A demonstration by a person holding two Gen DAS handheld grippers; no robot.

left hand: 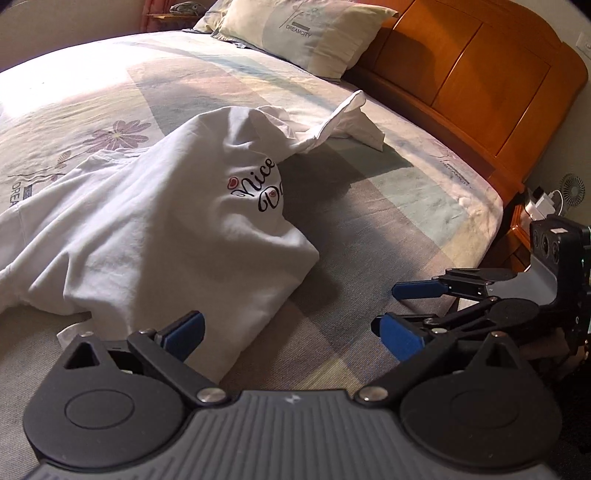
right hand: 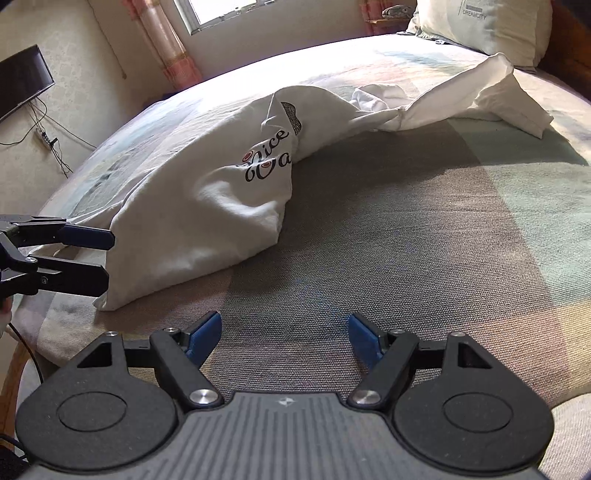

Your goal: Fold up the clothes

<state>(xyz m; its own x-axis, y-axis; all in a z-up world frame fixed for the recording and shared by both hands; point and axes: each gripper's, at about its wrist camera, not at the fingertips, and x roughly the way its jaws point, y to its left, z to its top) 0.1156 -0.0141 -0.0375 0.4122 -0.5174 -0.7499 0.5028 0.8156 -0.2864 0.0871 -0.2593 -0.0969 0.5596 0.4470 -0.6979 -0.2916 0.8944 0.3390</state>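
White T-shirt (left hand: pixel 155 236) printed "Nice Day", heaped and twisted on patterned bedspread (left hand: pixel 369 236), one sleeve (right hand: pixel 480 96) trailing toward pillow (left hand: pixel 306 33) and wooden headboard (left hand: pixel 480 74). Not folded flat; smoothing and folding judged outstanding. Left gripper (left hand: pixel 291 338) spread wide, holding nothing, near hem just beside it. Right gripper (right hand: pixel 284 338) likewise wide apart and empty, over bare cover. Ample open bedspread right of shirt; mattress edge close beneath both grippers.
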